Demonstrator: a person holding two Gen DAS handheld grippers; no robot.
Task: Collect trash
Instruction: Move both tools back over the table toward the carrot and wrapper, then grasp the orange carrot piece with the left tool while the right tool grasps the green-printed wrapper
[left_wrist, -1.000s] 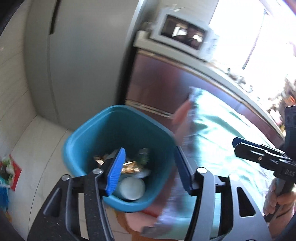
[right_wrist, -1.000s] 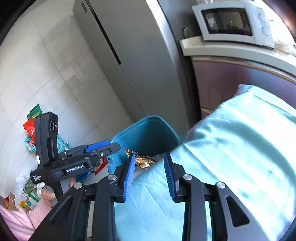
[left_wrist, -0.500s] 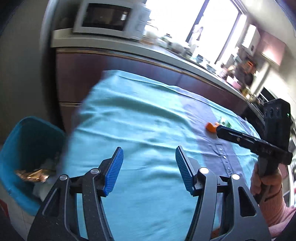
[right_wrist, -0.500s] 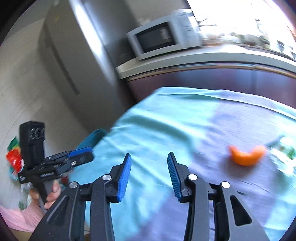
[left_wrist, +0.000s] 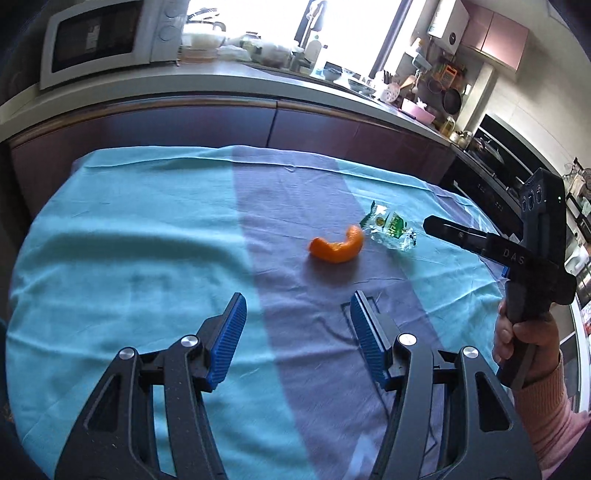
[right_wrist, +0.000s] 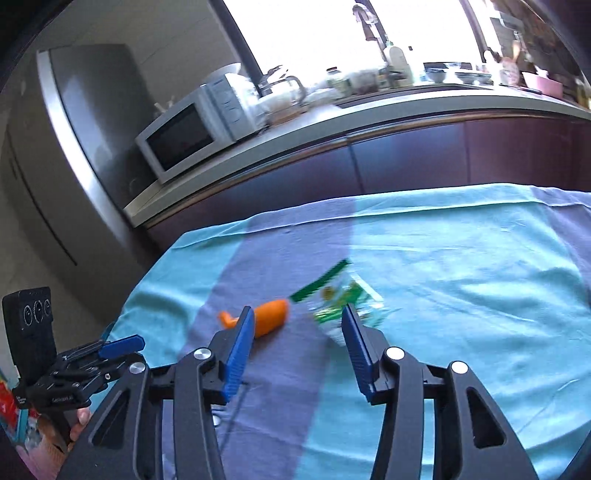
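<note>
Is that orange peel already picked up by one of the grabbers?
No, the orange peel lies loose on the tablecloth, ahead of the left gripper, whose blue fingers hold nothing.

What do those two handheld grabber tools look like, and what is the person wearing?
Each is a black pistol-grip tool with two black, cut-out fingers, silver screws and ribbed blue pads: left gripper, right gripper. From the side, the right one shows white lettering and a tall black block with round lenses and a small green light. A pink knitted sleeve covers the wrist.
</note>
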